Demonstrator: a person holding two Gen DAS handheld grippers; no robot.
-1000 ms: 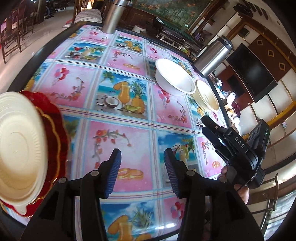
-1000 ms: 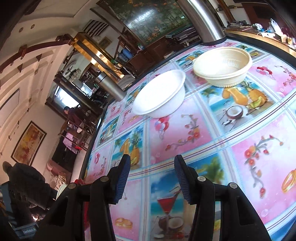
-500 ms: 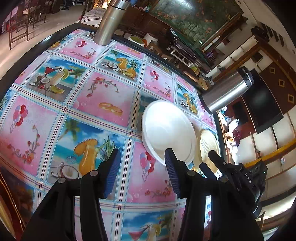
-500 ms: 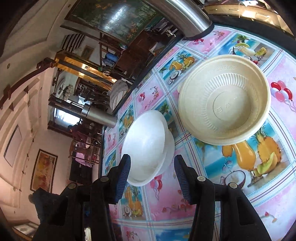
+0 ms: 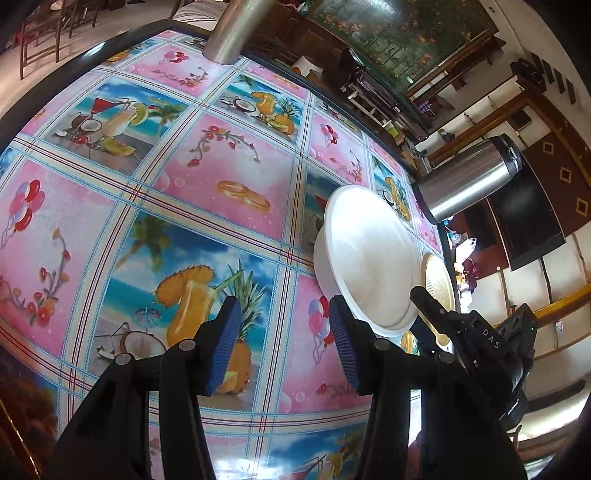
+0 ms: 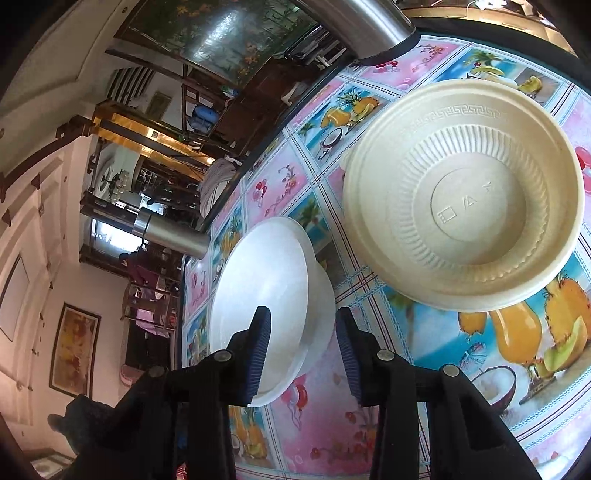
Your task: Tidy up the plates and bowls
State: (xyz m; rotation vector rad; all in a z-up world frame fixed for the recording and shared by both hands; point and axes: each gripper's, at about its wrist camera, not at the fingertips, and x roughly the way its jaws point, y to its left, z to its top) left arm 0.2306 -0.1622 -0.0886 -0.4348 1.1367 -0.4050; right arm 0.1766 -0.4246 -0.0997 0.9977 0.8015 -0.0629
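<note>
A white bowl (image 6: 266, 291) sits on the flowery tablecloth, with a beige ribbed bowl (image 6: 465, 199) just to its right. My right gripper (image 6: 303, 350) straddles the white bowl's near rim, one pad over the inside and one outside the wall. Its jaws are closing and the pads do not press on the rim. In the left wrist view the white bowl (image 5: 369, 258) lies right of my left gripper (image 5: 280, 339), which is open over the cloth with nothing between its fingers. The right gripper (image 5: 419, 310) shows at the bowl's right side, beside the beige bowl (image 5: 437, 280).
Two steel flasks stand on the table: one (image 5: 469, 181) beyond the bowls and one (image 5: 236, 29) at the far edge. The table's dark rim (image 5: 92, 48) curves along the left and back. A person (image 6: 136, 266) sits far off in the room.
Both grippers have moved toward the bowls. The red plates with the cream plate on top have left the left wrist view. The right jaws have narrowed around the white bowl's rim.
</note>
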